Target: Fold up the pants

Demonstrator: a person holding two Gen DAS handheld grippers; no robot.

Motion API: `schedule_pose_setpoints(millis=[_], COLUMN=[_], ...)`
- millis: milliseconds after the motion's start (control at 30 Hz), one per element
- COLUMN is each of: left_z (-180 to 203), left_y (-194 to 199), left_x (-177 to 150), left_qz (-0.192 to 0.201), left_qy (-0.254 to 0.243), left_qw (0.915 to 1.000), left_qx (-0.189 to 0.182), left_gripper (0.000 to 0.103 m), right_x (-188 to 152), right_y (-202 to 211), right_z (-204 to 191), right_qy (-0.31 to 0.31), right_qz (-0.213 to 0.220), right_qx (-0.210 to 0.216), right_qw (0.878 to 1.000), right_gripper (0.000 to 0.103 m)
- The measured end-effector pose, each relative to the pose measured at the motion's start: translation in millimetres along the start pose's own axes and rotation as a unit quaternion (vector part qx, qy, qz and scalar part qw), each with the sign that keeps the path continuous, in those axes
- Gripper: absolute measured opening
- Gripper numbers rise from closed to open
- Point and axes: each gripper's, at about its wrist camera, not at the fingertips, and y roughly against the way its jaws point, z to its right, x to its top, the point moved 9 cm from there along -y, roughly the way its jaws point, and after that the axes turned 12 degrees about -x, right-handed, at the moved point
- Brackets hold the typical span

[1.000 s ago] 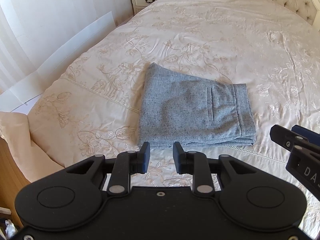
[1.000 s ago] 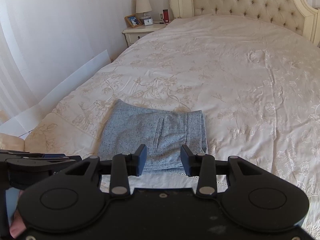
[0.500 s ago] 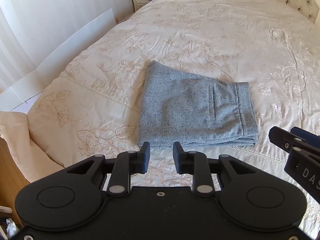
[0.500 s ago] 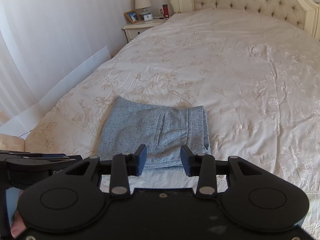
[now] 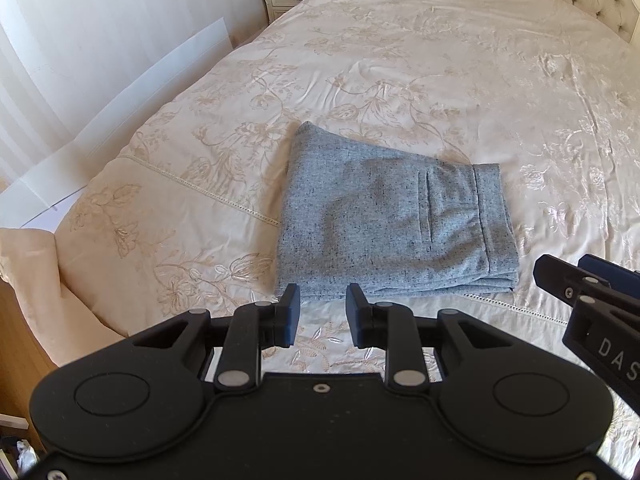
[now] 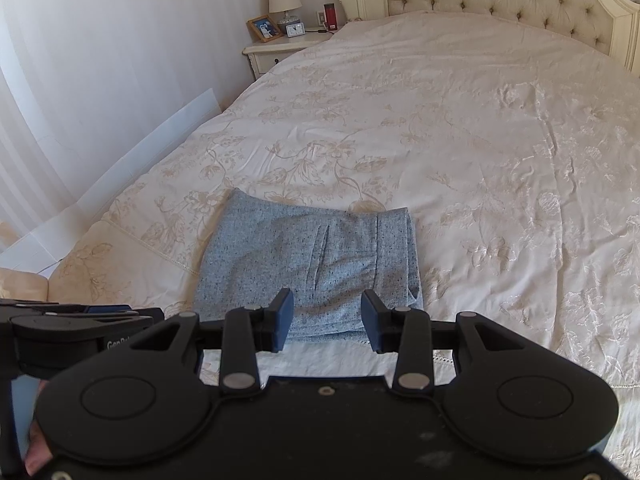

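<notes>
The grey speckled pants [image 5: 384, 216] lie folded into a compact rectangle on the cream bedspread [image 5: 400, 60], waistband to the right. They also show in the right wrist view [image 6: 308, 256]. My left gripper [image 5: 322, 312] is open and empty, held above the bed just short of the pants' near edge. My right gripper [image 6: 326, 322] is open and empty, also just short of the near edge; its body shows at the right of the left wrist view [image 5: 592, 300]. Neither touches the pants.
A tufted headboard [image 6: 500, 0] stands at the far end of the bed. A nightstand [image 6: 276, 52] with a lamp, clock and photo frame sits at the far left. The bed's left edge drops to a white wall and floor [image 5: 48, 184].
Both grippers have drawn back and risen slightly from the pants; the view tilts a little higher. The pants have not moved.
</notes>
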Motion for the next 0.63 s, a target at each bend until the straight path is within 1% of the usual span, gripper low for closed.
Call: schedule_pose_setpoints(millis=[467, 633], left_z=[-0.7, -1.2], left_y=[-9.8, -16.5], left_x=[3.4, 6.2], left_qz=[-0.01, -0.014], left_qy=[-0.002, -0.009], left_qw=[0.9999, 0.9998], left_qx=[-0.006, -0.01], left_gripper=[0.036, 0.036], right_x=[1.4, 2.1], right_y=[-8.7, -14.2], right_z=[-2.0, -4.2], right_qy=[0.003, 0.004], right_qz=[-0.013, -0.018], right_qx=[-0.001, -0.005], right_qw=[1.0, 1.0], right_gripper=[0.04, 0.04])
